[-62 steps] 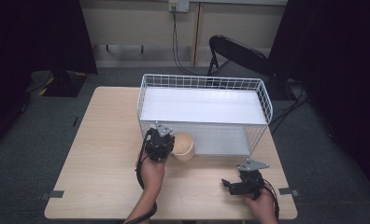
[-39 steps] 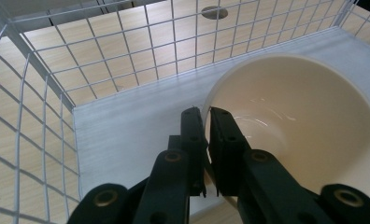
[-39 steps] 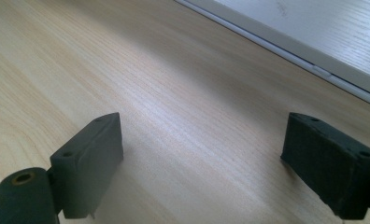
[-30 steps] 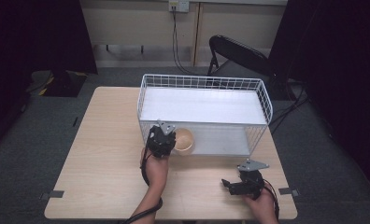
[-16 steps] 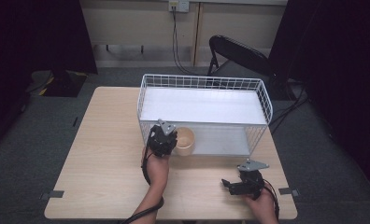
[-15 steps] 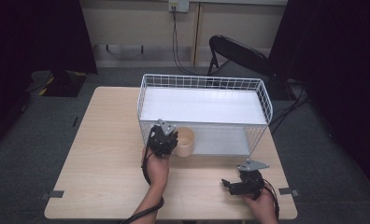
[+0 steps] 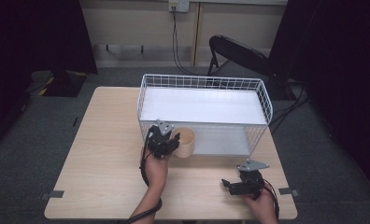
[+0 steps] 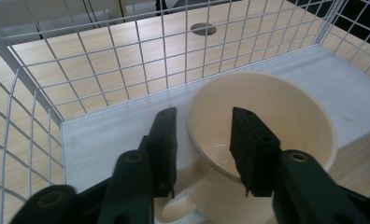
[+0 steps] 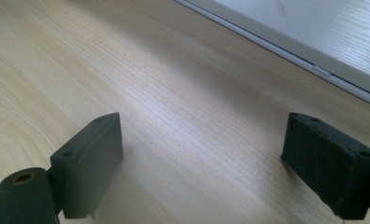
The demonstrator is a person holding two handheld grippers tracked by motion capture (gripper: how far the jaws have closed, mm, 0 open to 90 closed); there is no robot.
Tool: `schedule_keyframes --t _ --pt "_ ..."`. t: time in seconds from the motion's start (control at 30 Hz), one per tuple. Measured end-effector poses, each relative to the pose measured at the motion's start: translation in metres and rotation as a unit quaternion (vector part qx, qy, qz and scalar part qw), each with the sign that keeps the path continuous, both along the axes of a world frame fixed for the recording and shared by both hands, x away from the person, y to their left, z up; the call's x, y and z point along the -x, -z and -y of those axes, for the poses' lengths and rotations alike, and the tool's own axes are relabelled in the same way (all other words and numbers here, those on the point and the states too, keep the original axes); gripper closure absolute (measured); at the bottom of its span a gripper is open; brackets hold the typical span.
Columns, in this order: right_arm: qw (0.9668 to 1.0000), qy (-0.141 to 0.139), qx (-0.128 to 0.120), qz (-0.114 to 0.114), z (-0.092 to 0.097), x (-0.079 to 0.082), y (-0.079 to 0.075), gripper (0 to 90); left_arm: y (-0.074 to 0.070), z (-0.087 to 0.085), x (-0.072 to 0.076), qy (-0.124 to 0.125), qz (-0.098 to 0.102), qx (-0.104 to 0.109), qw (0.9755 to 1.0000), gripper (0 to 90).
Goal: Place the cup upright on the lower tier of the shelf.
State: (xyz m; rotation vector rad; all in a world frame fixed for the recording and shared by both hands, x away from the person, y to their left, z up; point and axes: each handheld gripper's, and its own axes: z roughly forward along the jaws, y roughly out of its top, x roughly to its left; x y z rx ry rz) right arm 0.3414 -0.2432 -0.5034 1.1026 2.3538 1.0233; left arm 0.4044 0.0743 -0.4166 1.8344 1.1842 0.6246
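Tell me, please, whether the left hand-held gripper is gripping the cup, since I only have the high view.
Observer: No. The left hand-held gripper has just been opening its jaws; they straddle the cup wall, one inside, one outside, pads clear.
Operator: Where is the handle?
Observer: The handle faces that gripper, below its jaws.
Operator: And the right one?
Observer: The right hand-held gripper is open, with bare table between its jaws.
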Motion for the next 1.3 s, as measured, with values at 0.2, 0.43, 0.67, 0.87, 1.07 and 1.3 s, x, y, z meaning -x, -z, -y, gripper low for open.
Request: schedule_keyframes --t 0.2,0.43,0.67,0.87,1.07,1.3 --pt "1.0 0.0 0.0 0.0 0.0 0.0 0.0 11.5 -0.007 -0.002 0.005 0.015 0.0 0.009 0.9998 47.2" --pt "1.0 0.002 0.0 0.0 0.0 0.0 0.0 11.5 -0.012 0.0 0.02 0.033 0.008 -0.006 0.9994 42.6" --pt "1.0 0.003 0.0 0.0 0.0 0.001 0.0 11.5 -0.009 0.0 0.029 0.039 0.006 -0.007 0.9992 42.0" --pt "1.0 0.003 0.0 0.0 0.0 0.001 0.0 11.5 -0.001 0.0 0.038 0.042 0.004 -0.003 0.9991 42.6" --pt "1.0 0.003 0.0 0.0 0.0 0.001 0.0 11.5 0.009 0.006 0.041 0.042 -0.003 0.002 0.9991 43.1" --pt "1.0 0.003 0.0 0.0 0.0 0.001 0.0 11.5 0.019 0.01 0.04 0.042 -0.014 0.001 0.999 43.4"
